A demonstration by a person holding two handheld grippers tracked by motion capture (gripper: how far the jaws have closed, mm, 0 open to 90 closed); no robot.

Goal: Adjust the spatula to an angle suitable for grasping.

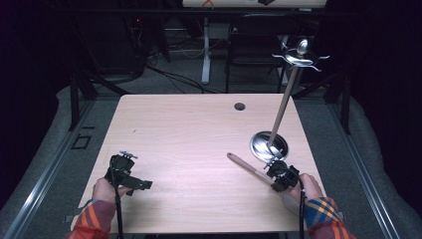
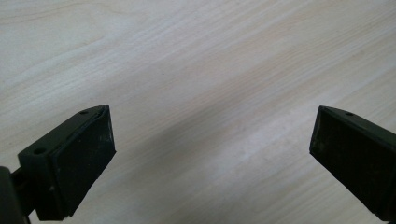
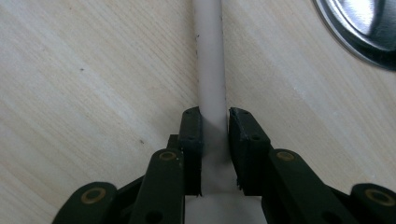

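Observation:
A utensil with a long pale handle point(image 1: 246, 166) lies flat on the wooden table point(image 1: 189, 134), just left of a stand's round metal base point(image 1: 268, 144). My right gripper point(image 1: 275, 173) is shut on the near part of that handle point(image 3: 210, 70), and both pads point(image 3: 192, 133) press its sides in the right gripper view point(image 3: 215, 122). The utensil's working end is hidden behind the gripper. My left gripper point(image 1: 142, 184) hovers over the table's front left, with its jaws wide open point(image 2: 210, 149) over bare wood.
The stand's wooden pole point(image 1: 283, 107) rises from the base point(image 3: 364, 28) to metal hooks point(image 1: 298, 59) carrying a shiny round piece. A cable hole point(image 1: 240, 106) sits at the table's far edge. A black chair point(image 1: 254, 45) stands beyond the table.

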